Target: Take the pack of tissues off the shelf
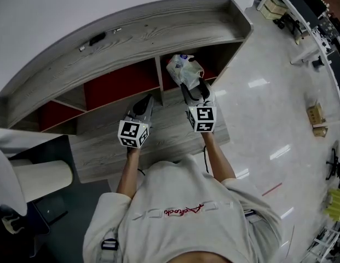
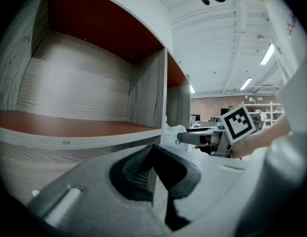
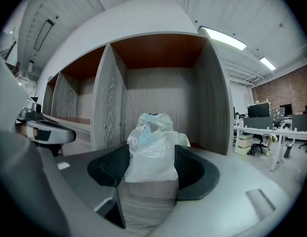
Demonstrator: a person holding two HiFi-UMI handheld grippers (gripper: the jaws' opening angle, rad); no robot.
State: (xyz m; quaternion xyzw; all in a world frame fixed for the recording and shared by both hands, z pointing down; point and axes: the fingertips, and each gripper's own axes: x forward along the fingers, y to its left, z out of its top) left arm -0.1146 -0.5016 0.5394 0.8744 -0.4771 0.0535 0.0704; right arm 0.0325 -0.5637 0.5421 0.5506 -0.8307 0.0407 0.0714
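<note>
on our right gripper [image 3: 152, 156] the jaws stand wide, pressing both sides of the pack of tissues [image 3: 151, 139] on the shelf [image 3: 160, 95]; our left gripper [image 2: 154, 151] has its jaws closed together, empty.

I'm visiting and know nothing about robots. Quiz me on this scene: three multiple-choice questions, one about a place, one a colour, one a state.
1. Where is the pack of tissues?
A. the shelf's rightmost compartment
B. the shelf's top
C. the floor

2. What colour are the compartment ceilings?
A. blue
B. reddish brown
C. yellow

3. How is the left claw?
A. shut, empty
B. holding the pack
C. wide open

Answers: 1 A, it stands there between the right claw's jaws; 2 B, both claw views show it; 3 A, its jaws meet on nothing.
</note>
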